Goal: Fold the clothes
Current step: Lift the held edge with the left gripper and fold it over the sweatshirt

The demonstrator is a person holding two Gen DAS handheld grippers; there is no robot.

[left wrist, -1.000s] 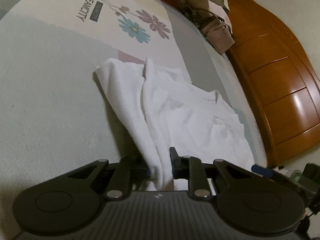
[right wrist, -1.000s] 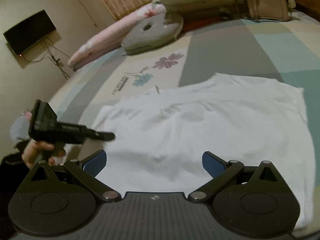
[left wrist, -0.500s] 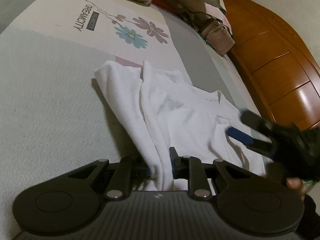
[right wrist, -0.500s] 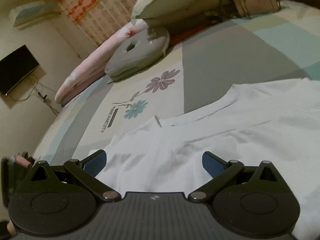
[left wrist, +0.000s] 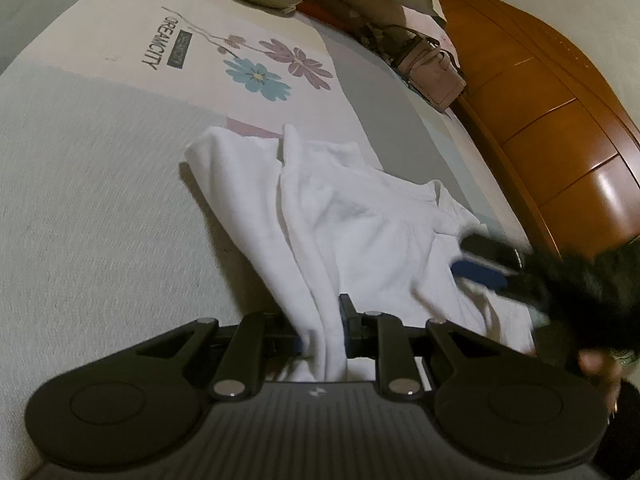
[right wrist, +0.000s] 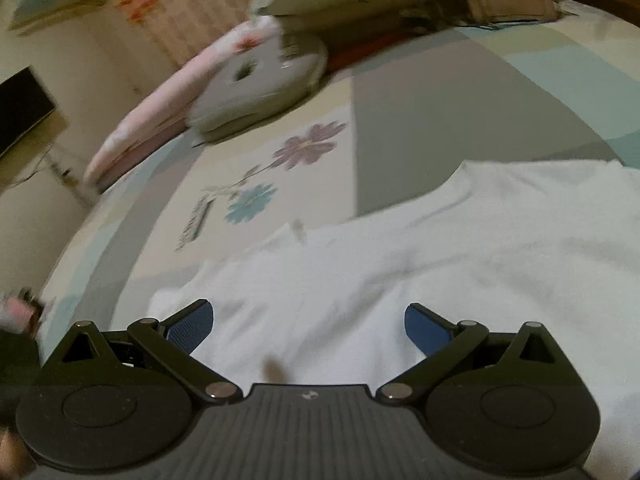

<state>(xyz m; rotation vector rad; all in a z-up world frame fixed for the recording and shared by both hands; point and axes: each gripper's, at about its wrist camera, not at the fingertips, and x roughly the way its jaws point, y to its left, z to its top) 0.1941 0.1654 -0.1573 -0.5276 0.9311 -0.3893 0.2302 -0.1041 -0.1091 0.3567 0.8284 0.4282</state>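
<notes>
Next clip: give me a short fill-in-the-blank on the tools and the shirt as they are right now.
1. The left tool is shut on a bunched fold of the ____ shirt.
2. The right tool has its jaws ____ above the shirt.
3. The shirt lies on a ____ printed with flowers.

Missing words: white; open; bed

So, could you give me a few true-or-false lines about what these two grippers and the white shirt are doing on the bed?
1. The left gripper is clamped on a bunch of the white shirt. True.
2. The right gripper is shut on the shirt. False: its jaws stand wide open over the cloth.
3. A handbag lies by the wooden headboard. True.
4. The shirt is neatly folded into a square. False: it lies spread and rumpled.
</notes>
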